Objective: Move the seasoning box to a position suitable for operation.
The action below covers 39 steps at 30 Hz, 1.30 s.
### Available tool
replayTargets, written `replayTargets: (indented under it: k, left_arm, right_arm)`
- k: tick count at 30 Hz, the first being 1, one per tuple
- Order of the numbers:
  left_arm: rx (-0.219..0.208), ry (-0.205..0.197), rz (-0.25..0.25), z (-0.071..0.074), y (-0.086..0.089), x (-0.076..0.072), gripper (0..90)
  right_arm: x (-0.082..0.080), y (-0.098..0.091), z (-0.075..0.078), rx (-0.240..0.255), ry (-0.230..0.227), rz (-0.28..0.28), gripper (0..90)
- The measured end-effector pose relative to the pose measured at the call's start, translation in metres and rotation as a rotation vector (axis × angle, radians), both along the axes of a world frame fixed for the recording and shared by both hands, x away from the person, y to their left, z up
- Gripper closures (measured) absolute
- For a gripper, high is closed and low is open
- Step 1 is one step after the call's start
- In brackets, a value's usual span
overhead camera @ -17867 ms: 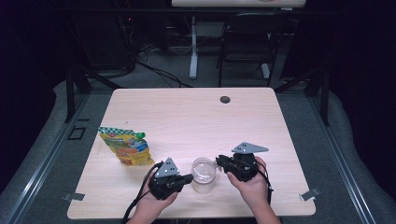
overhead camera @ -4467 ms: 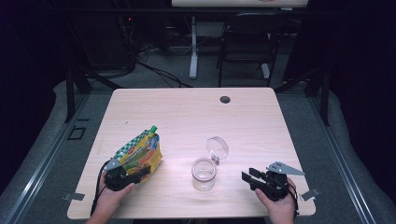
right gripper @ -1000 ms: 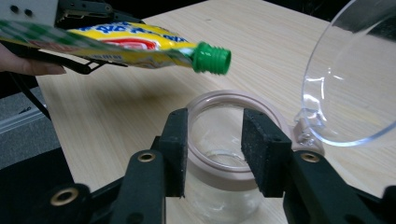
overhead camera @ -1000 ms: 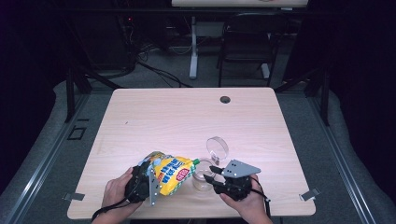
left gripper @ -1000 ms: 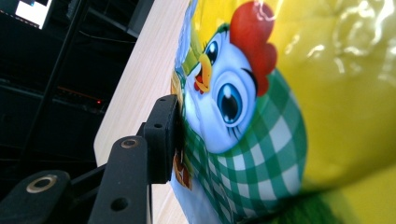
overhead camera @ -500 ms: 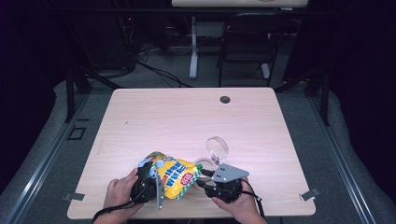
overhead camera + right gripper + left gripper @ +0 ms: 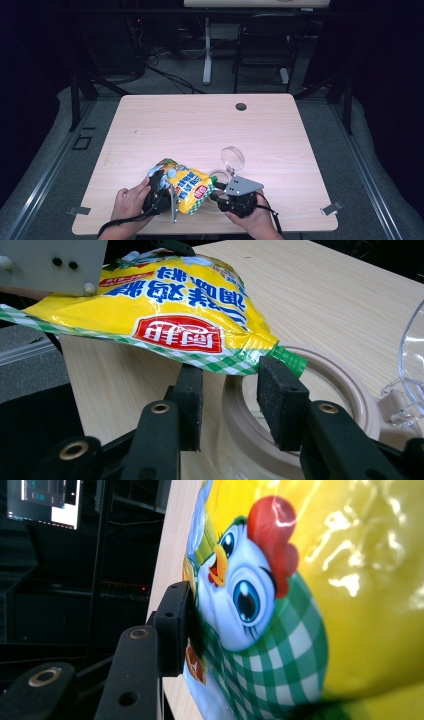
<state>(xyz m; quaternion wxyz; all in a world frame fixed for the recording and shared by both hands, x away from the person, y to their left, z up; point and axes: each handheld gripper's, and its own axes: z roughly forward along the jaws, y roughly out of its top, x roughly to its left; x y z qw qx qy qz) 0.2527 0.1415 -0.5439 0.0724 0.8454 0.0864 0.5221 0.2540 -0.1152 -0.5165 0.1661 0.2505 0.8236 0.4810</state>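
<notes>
High view: the yellow seasoning pouch (image 7: 187, 184) is held off the counter (image 7: 200, 125) near its 6 o'clock edge, tilted, with the spout end toward 3 o'clock. The left claw (image 7: 165, 187) clamps the pouch from its 9 o'clock side, the person's left hand (image 7: 131, 202) behind it. The right claw (image 7: 217, 192) sits just at 3 o'clock of the pouch, under its grey plate, in the right hand (image 7: 257, 220). A clear jar (image 7: 218, 176) stands partly hidden behind the pouch tip, its hinged lid (image 7: 233, 157) thrown back toward 1 o'clock. Left gripper view: one black pad (image 7: 172, 627) presses the pouch's printed face (image 7: 280, 600) from 9 o'clock; the bag covers the opposite pad, yet the film is pinched, so this claw grips the pouch. Right gripper view: the green spout (image 7: 287, 360) of the pouch (image 7: 175, 310) lies over the jar's beige rim (image 7: 345, 390), at 12 o'clock of the right claw (image 7: 227, 402). Its jaws have just been closing and stand apart below the pouch's lower seam, the right pad near the spout; contact cannot be confirmed. The lid's clear edge (image 7: 412, 350) shows at 3 o'clock.
</notes>
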Motion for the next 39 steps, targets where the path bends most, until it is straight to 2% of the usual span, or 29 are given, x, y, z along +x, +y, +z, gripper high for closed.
replayTargets:
  k: [11,32,39]
  left_arm:
    - [0.058,-0.022,-0.001,0.006,-0.003,-0.001,55.8]
    - [0.122,-0.028,-0.008,0.015,-0.005,-0.001,55.9]
    - [0.149,-0.052,-0.015,0.017,-0.007,-0.001,55.9]
  right_arm:
    - [0.000,-0.001,-0.002,0.013,0.008,-0.005,63.0]
    - [0.000,0.000,-0.004,0.020,0.017,-0.013,60.7]
    - [0.000,0.000,-0.004,0.016,0.017,-0.011,60.7]
